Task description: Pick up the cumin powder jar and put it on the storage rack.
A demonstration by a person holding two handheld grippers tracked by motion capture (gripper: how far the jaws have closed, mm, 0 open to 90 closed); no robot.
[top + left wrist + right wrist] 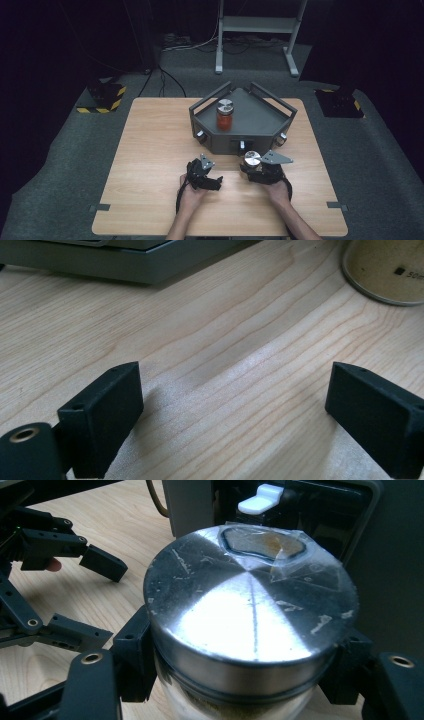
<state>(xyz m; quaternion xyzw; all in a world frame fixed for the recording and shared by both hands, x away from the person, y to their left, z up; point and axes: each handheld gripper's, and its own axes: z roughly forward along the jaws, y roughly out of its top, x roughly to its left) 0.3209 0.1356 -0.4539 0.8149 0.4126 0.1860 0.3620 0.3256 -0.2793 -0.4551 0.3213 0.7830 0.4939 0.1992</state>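
Jar point(250, 630) with a scuffed silver lid, its cap patched with a scrap of clear tape, stands on the wooden table point(150, 150) a little right of the middle and toward the near edge, just in front of the grey tray point(260, 120). The right gripper point(255, 170) has it: in the right gripper view both black jaws press against the glass just under the lid, one on each side, so these tongs are clamped on the jar. Pale, sandy contents show faintly through the glass below the lid.

The left gripper point(217, 181) sits just beside it on the left, near the middle of the table, with its jaws pointing toward the jar. Its tongs stand wide, with bare wood grain between them in the left gripper view and nothing held. In the same view the rounded foot of the jar peeks in at the top right corner, apart from the jaws.

The grey tray is an angular, open-topped box with rails along its back sides, set at the far middle of the table. Inside it, toward its left side, a second jar point(224, 116) with red contents and a silver lid stands upright.
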